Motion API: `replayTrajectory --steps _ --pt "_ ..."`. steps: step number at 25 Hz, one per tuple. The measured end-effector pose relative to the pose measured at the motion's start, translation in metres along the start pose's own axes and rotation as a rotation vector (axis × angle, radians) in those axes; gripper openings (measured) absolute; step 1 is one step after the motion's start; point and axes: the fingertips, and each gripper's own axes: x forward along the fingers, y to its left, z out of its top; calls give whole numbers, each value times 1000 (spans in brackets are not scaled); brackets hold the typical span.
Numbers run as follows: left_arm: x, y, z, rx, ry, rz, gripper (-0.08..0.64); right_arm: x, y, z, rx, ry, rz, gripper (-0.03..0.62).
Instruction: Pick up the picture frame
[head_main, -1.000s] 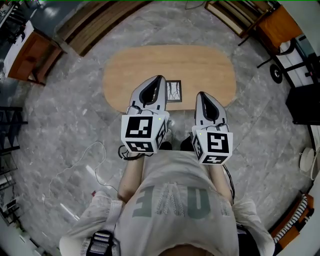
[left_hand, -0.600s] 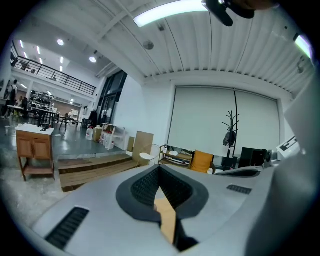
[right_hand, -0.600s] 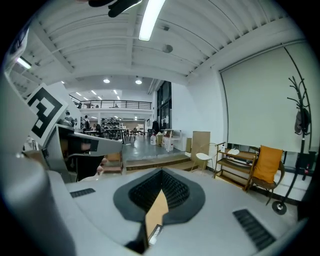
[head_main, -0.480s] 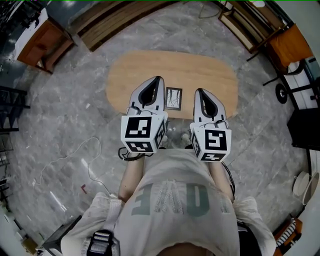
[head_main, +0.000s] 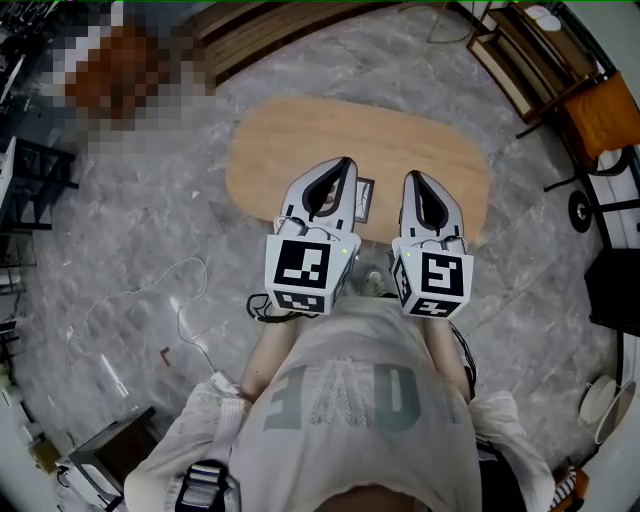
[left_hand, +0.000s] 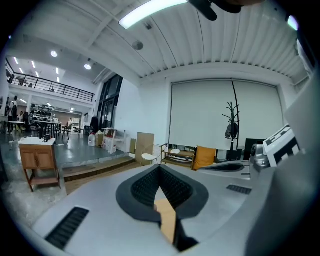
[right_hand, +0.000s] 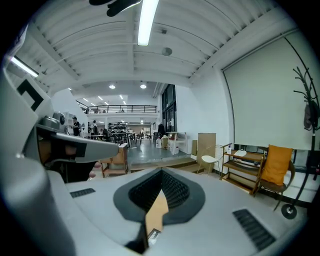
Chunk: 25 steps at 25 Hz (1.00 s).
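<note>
One oval table of smooth pale wood (head_main: 300, 140) on grey veined stone floor (head_main: 150, 230). Flat on the tabletop near the close edge, one small rectangular picture frame with dark rim and pale picture (head_main: 365, 200); long axis running away from the person, slightly tilted; left part hidden behind the left gripper. Two tapered grey hard-plastic grippers with black ribbed pads. Left gripper (head_main: 347, 162) overlapping the frame's left side in the head view, pads pressed together, holding nothing. Right gripper (head_main: 412, 177) just right of the frame, tips likewise met, nothing between.
</note>
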Motion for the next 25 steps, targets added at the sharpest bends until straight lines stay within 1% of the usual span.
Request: replayTrajectory --steps 5,10,16,21,25 --pt "1 6 5 16 -7 14 9 4 -1 2 22 -17 13 6" --pt "-1 12 3 12 0 27 9 4 2 2 29 -10 19 6" --pt "-1 12 -1 16 11 19 9 3 3 -5 54 17 29 5" --pt "6 18 -12 40 27 11 9 11 -1 -8 33 15 38 6" --pt "27 28 -34 46 58 16 9 30 -21 -17 37 6 25 5"
